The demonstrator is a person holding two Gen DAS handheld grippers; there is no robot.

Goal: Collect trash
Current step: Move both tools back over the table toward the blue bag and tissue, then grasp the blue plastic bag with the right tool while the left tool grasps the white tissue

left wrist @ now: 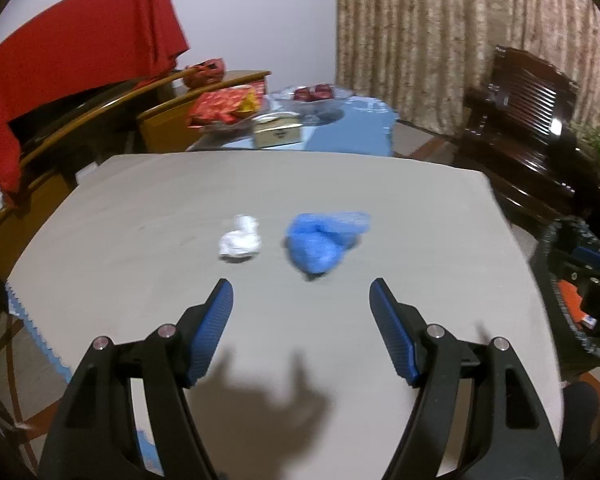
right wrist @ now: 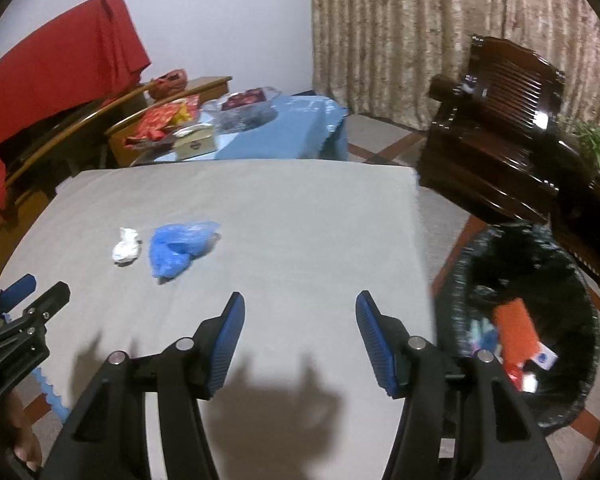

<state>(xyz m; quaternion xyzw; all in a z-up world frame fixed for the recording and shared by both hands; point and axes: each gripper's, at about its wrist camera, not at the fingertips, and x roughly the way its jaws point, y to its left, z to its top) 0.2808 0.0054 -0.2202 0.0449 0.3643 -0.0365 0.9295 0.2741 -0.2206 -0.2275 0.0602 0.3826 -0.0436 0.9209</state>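
Observation:
Two pieces of trash lie mid-table on the grey tablecloth [left wrist: 140, 208]: a crumpled white paper [left wrist: 240, 238] [right wrist: 126, 246] and, just to its right, a crumpled blue plastic bag [left wrist: 320, 240] [right wrist: 178, 246]. My left gripper [left wrist: 300, 283] hovers just short of the blue bag, jaws wide and empty. My right gripper [right wrist: 300, 295] is open and empty over the table's right part, well to the right of both pieces. The left gripper [right wrist: 44, 286] shows at the left edge of the right wrist view.
A black-lined trash bin [right wrist: 460, 272] [left wrist: 548, 248] stands on the floor off the table's right edge, holding an orange packet [right wrist: 516, 328] and other scraps. A dark wooden chair [right wrist: 500, 128] is behind it. A blue-covered side table [left wrist: 352, 128] with boxes and bowls stands beyond the far edge.

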